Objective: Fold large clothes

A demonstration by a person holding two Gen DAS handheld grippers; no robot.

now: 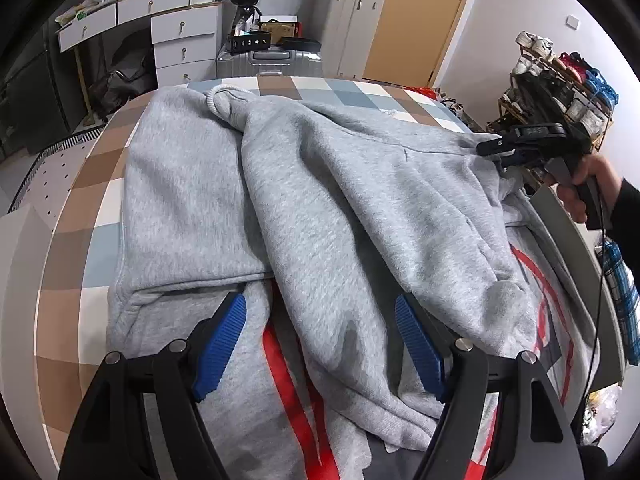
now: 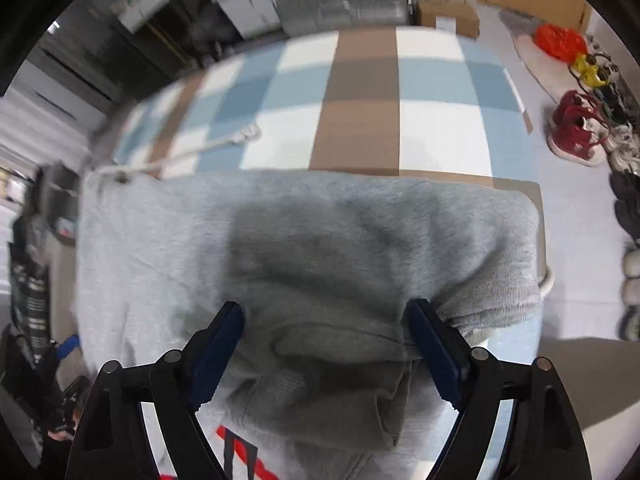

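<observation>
A large grey hoodie (image 1: 320,180) lies spread on a checkered cover (image 1: 80,280), with a sleeve folded across its body and a red print (image 1: 296,392) showing near me. My left gripper (image 1: 320,300) hovers open over the folded sleeve, and its blue pads (image 1: 224,344) stand apart from the cloth. At the hoodie's right edge a hand (image 1: 580,188) holds my right gripper (image 1: 498,152). In the right wrist view that gripper (image 2: 326,306) is open wide over bunched grey cloth (image 2: 320,240), with a ribbed cuff (image 2: 492,304) beside the right finger. A white drawstring (image 2: 200,148) trails onto the cover (image 2: 360,100).
White drawers (image 1: 180,32) and suitcases (image 1: 272,60) stand beyond the far edge. A shoe rack (image 1: 560,80) stands at the right. Shoes (image 2: 576,128) and an orange bag (image 2: 560,40) lie on the floor past the cover's right edge.
</observation>
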